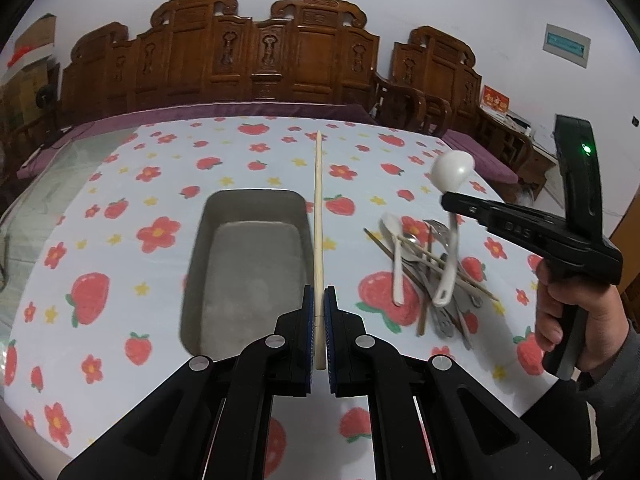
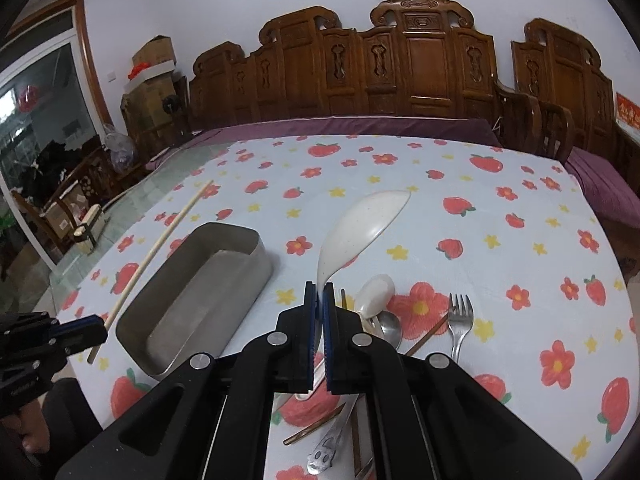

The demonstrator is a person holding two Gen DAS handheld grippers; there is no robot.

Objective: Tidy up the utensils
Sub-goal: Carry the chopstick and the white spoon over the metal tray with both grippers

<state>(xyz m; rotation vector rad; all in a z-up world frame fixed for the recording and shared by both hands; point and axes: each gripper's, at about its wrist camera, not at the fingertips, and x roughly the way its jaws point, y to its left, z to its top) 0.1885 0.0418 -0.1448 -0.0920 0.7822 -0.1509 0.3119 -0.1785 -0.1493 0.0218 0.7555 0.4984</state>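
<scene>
Bare tablecloth (image 2: 500, 240) upper right of right-wrist view: open passage. Metal tray (image 2: 200, 300) blocks lower left w/ raised walls. Utensil pile (image 1: 432, 280) clutters center-right of left-wrist view; carved chairs (image 1: 260, 48) wall off far edge.

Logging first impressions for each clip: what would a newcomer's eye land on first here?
Probably the two utensils held in the air: the left gripper clamps a long pale chopstick beside the metal tray, and the right gripper pinches a white ladle by its handle. Next comes the jumbled utensil pile on the strawberry-print tablecloth, to the right of the tray.
</scene>
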